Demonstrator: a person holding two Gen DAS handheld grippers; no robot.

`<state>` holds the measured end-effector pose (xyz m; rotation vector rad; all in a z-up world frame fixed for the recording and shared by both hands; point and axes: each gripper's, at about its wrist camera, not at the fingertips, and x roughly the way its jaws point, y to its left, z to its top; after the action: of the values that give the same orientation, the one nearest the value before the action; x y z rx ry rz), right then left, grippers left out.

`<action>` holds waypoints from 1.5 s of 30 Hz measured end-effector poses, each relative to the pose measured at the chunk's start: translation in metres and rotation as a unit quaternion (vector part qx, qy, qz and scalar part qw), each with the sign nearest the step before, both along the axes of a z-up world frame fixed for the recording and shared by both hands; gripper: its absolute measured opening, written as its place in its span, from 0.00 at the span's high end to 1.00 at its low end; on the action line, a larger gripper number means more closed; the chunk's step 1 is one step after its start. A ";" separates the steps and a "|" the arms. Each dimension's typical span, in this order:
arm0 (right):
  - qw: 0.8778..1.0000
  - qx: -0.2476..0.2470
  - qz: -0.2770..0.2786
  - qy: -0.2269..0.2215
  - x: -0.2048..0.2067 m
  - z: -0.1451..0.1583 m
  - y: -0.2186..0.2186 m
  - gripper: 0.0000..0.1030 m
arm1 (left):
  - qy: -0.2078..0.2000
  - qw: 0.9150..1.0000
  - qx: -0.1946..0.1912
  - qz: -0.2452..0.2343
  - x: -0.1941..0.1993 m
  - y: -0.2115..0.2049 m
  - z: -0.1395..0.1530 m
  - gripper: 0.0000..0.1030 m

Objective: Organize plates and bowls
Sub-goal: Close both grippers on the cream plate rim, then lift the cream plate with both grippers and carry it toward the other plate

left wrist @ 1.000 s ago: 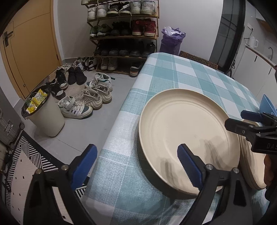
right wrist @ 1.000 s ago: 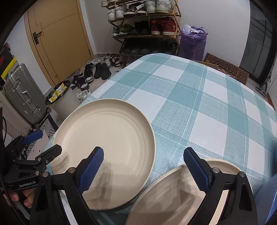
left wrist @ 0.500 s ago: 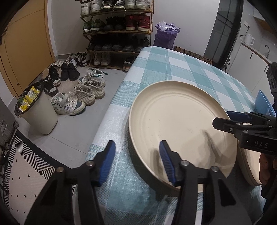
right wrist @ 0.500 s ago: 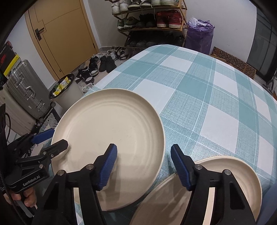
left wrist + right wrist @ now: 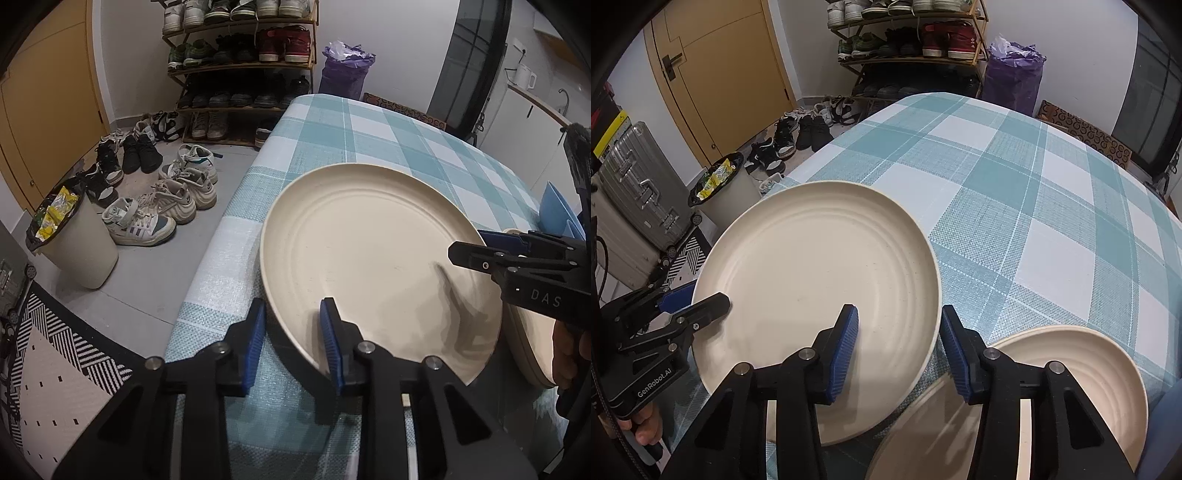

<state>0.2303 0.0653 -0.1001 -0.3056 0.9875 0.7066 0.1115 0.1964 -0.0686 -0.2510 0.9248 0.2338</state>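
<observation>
My left claw (image 5: pixel 291 332) straddles the near left rim of the big plate (image 5: pixel 369 254), one blue pad outside the rim and one inside. Its jaws have just been closing and stand narrow, yet I cannot tell whether the pads press the rim. My right claw (image 5: pixel 899 345) straddles the same plate's right rim (image 5: pixel 812 280); its jaws have also just been closing, and a gap still shows at the outer pad, so nothing is gripped there.

The plate lies near the front left corner of the desk (image 5: pixel 1015 206), on the teal check cloth. A second plate (image 5: pixel 1071 373) sits just to its right, its near part hidden behind my right claw's arm.

From the left view the right claw's body reads "DAS", the rest cut off by the frame edge. From the right view the left claw's body reads "GenRobot.AI". A blue dish (image 5: pixel 556 212) peeks out beyond the right claw, mostly hidden. The wrappers in the bin (image 5: pixel 79 251) are too small to read.
</observation>
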 end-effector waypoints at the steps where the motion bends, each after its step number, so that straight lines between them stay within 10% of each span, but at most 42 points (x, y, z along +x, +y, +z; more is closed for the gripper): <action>1: 1.000 0.000 0.002 0.000 0.000 0.000 0.000 0.56 | 0.000 1.000 0.001 0.000 0.000 0.000 0.000 0.73; 18: 1.000 -0.004 -0.011 -0.009 0.001 -0.001 -0.006 0.81 | -0.004 1.000 0.002 0.014 -0.003 0.005 0.001 0.83; 45: 0.999 0.006 -0.002 -0.038 -0.013 0.018 -0.001 0.82 | -0.032 0.999 0.016 0.028 -0.020 0.006 0.024 0.83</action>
<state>0.2171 0.0642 -0.0818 -0.3185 0.9106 0.6926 0.0912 0.2028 -0.0449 -0.2539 0.8513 0.2902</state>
